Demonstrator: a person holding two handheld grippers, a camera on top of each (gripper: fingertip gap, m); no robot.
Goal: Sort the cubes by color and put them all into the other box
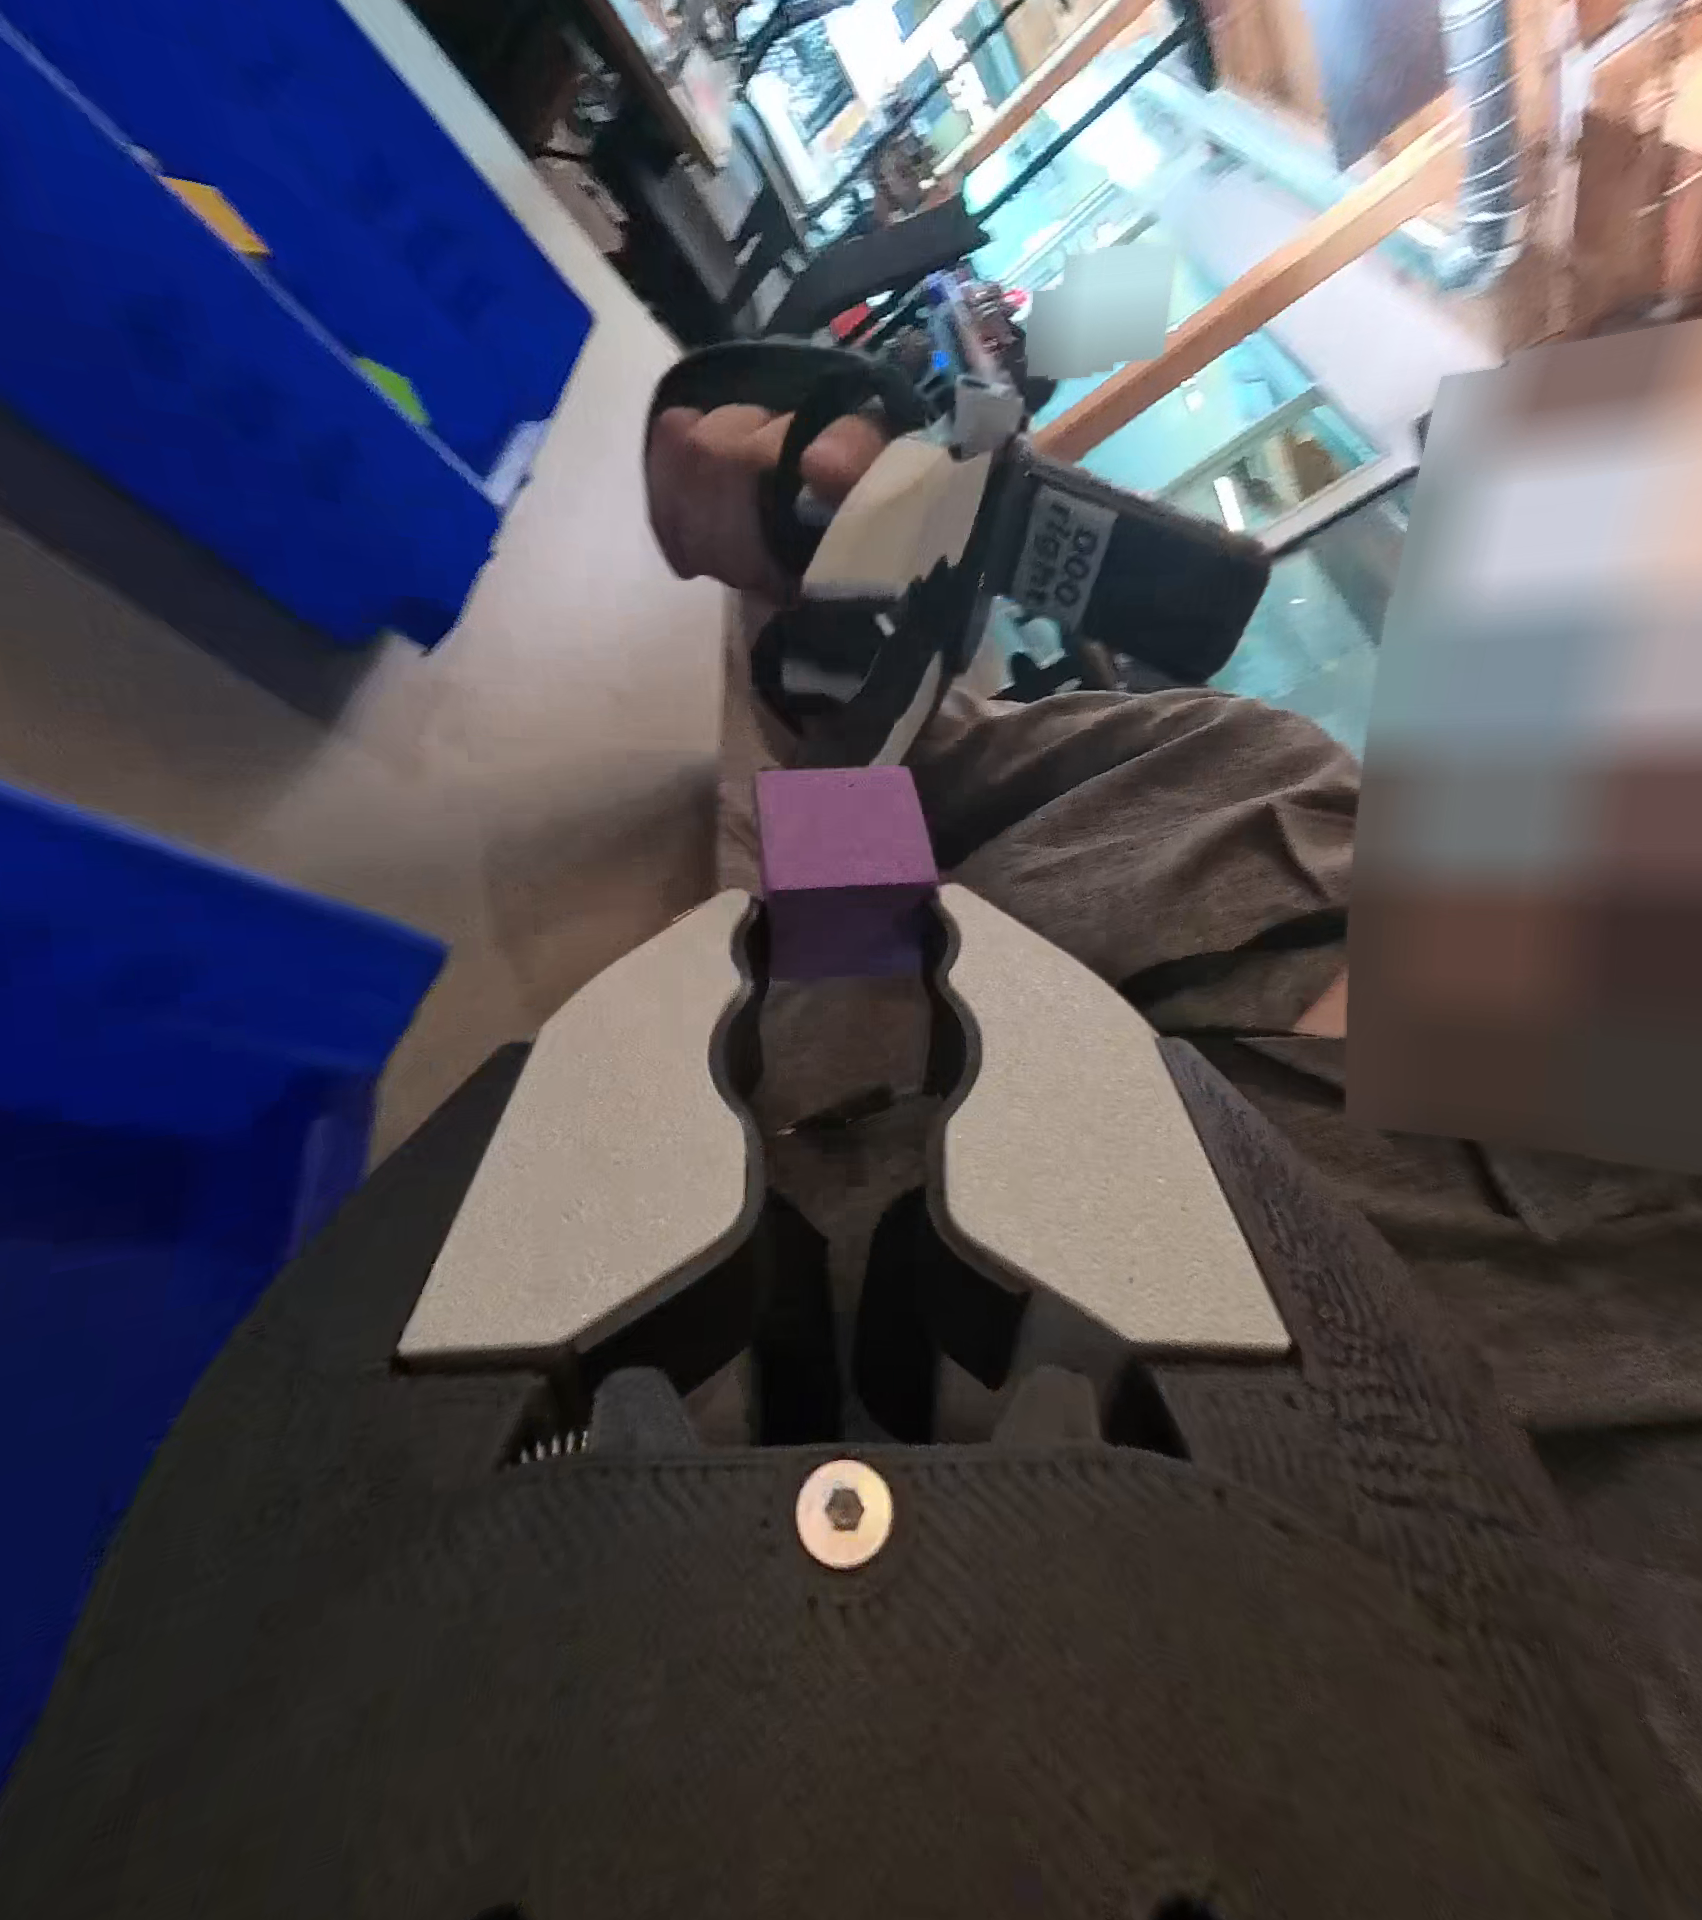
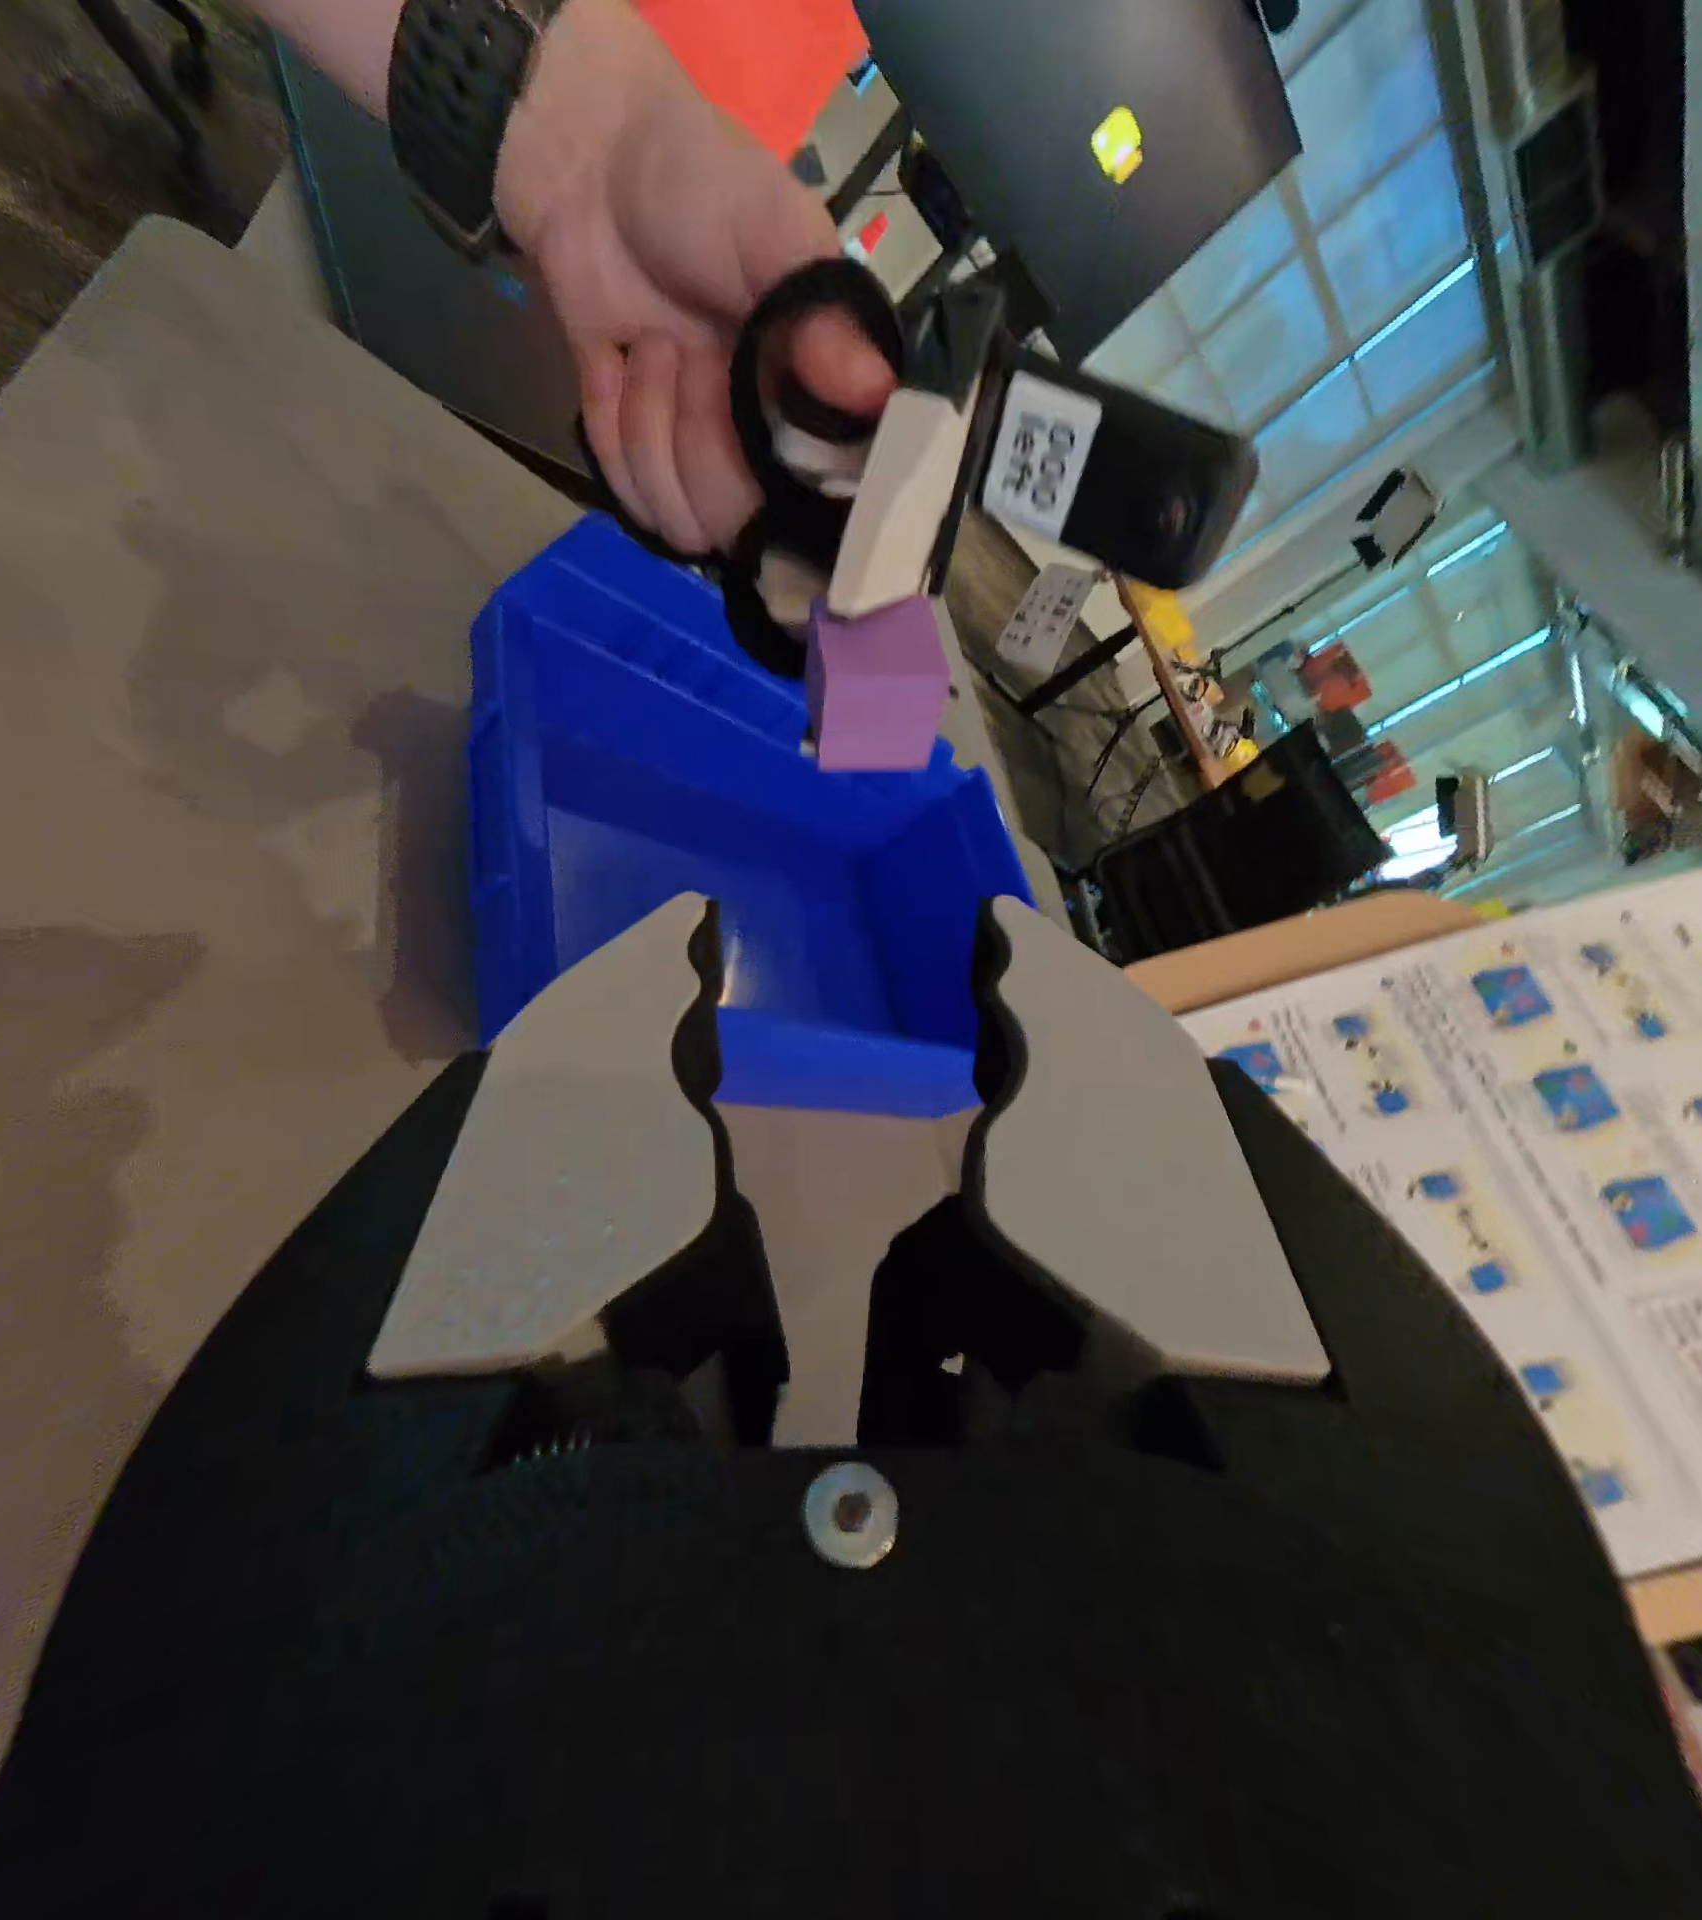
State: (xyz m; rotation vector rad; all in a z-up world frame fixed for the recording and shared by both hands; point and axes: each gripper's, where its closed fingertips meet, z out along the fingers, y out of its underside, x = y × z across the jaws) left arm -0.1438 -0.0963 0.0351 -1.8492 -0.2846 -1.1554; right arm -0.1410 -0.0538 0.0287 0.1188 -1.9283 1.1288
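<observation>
Left tongs [image 1: 842, 935] clamp a purple block [image 1: 842, 878] by its edge, so it may slip; right tongs [image 2: 842, 977] gape empty above a blue bin [image 2: 722, 831].

Your left gripper [image 1: 845, 914] has pale grey fingers on a black ribbed body and clamps a solid purple cube [image 1: 845, 873], while bright blue bins [image 1: 203, 343] show beside it with a yellow and a green patch between them. Your right gripper [image 2: 845, 935], in the same grey and black, frames a plain blue bin [image 2: 618, 831] on a mottled grey-beige table [image 2: 151, 727]. The white sheet [image 2: 1553, 1195] at your right carries small blue pictures, and the wristband [image 2: 452, 114] is black.
</observation>
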